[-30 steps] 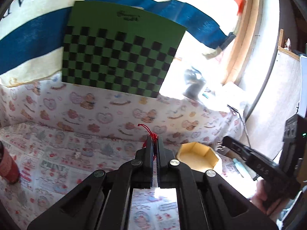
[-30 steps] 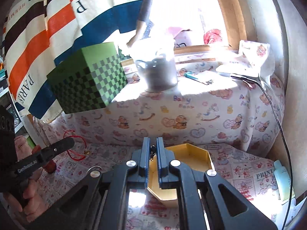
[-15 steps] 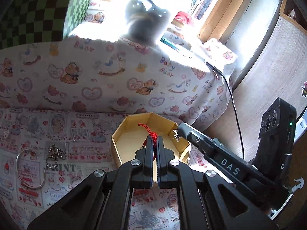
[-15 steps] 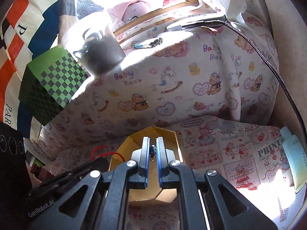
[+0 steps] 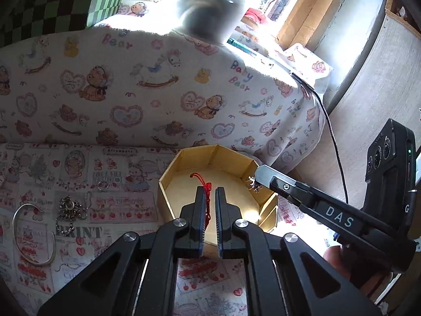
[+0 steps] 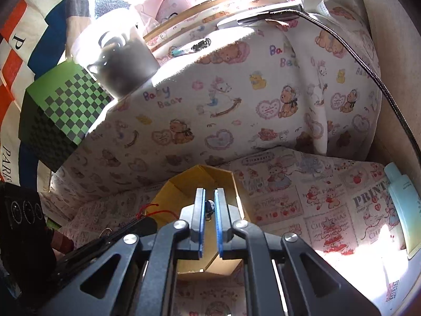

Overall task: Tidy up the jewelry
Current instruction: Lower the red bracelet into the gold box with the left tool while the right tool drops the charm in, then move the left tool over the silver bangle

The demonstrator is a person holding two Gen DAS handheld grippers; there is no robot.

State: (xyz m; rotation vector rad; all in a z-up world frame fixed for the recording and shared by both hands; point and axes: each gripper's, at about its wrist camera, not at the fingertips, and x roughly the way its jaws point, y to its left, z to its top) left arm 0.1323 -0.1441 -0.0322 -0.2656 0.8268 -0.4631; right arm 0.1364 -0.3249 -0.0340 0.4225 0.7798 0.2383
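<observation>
A yellow octagonal box (image 5: 184, 166) stands open on the patterned cloth; it also shows in the right wrist view (image 6: 171, 192). My left gripper (image 5: 209, 196) is shut on a red cord bracelet (image 5: 205, 184) and holds it over the box. My right gripper (image 6: 209, 205) is shut on a small silver charm (image 6: 209, 206) above the box; in the left wrist view its fingertips (image 5: 260, 175) hang the charm (image 5: 252, 183) at the box's right rim. The red cord also shows in the right wrist view (image 6: 155, 210).
A silver bangle (image 5: 31, 234), an ornate pendant on a chain (image 5: 69, 208) and a small ring (image 5: 103, 184) lie on the cloth left of the box. A green checkered box (image 6: 60, 110), a dark mug (image 6: 121, 63) and a cable (image 6: 368, 60) sit on the raised ledge. A pale blue bottle (image 6: 402, 205) lies right.
Both grippers have swung toward the yellow box and lowered over it, each still holding its piece. The left jaws look slightly wider than before around the cord.
</observation>
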